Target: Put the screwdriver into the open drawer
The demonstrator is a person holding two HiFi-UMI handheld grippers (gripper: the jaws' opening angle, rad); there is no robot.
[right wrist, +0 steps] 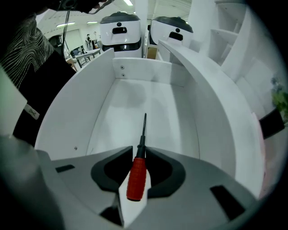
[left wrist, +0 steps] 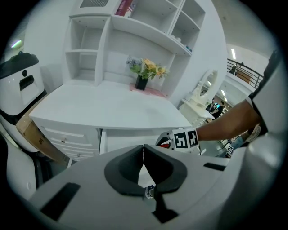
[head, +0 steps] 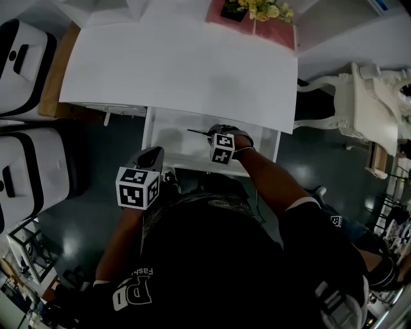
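The screwdriver (right wrist: pixel 137 176) has a red ribbed handle and a thin black shaft. My right gripper (right wrist: pixel 140 155) is shut on it at the top of the handle, and the shaft points down into the open white drawer (right wrist: pixel 103 103). In the head view the right gripper (head: pixel 217 136) hangs over the drawer (head: pixel 168 125) below the desk top, with the shaft (head: pixel 198 132) sticking out to the left. My left gripper (head: pixel 153 156) sits at the drawer's near left corner, shut and holding nothing. In the left gripper view its jaws (left wrist: pixel 143 155) meet, and the right gripper's marker cube (left wrist: pixel 185 139) shows beyond.
A white desk top (head: pixel 180 64) lies above the drawer, with a flower pot (head: pixel 255 9) at its back. White machines (head: pixel 26 58) and a cardboard box (head: pixel 54 71) stand to the left. A white ornate chair (head: pixel 363 96) is at the right.
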